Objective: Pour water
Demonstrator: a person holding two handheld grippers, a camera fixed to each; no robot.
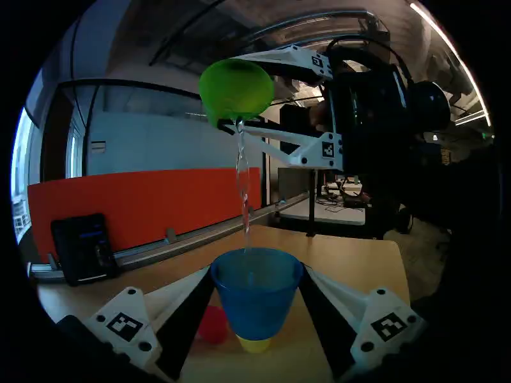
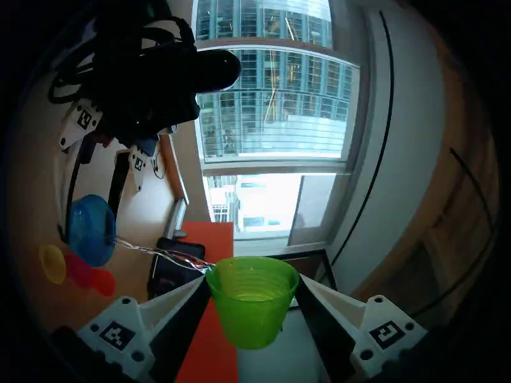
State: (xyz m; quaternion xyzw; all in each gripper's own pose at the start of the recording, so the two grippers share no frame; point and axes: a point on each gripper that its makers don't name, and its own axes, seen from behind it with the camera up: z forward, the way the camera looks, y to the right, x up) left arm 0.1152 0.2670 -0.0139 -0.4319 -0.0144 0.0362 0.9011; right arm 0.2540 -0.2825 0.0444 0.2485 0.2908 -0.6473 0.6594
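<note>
Closest to me, my left gripper [image 1: 257, 284] is clamped on the blue cup [image 1: 257, 309], both fingers pressing its walls below the rim and keeping it upright. Under it, a red cup [image 1: 213, 324] and a yellow cup [image 1: 254, 345] sit on the wooden table [image 1: 358, 255]. Higher up, my right gripper [image 2: 253, 290] squeezes the green cup [image 2: 253, 316], tipped so that a thin stream of water [image 1: 243, 185] falls from its lip into the blue one. Farther off are a dark tablet [image 1: 83, 247] and an orange partition [image 1: 147, 198]. I judge both cups to be thin, light, springy plastic that is slick when wet. I'd grip mid-wall, gently, and expect the blue one to grow heavier.
</note>
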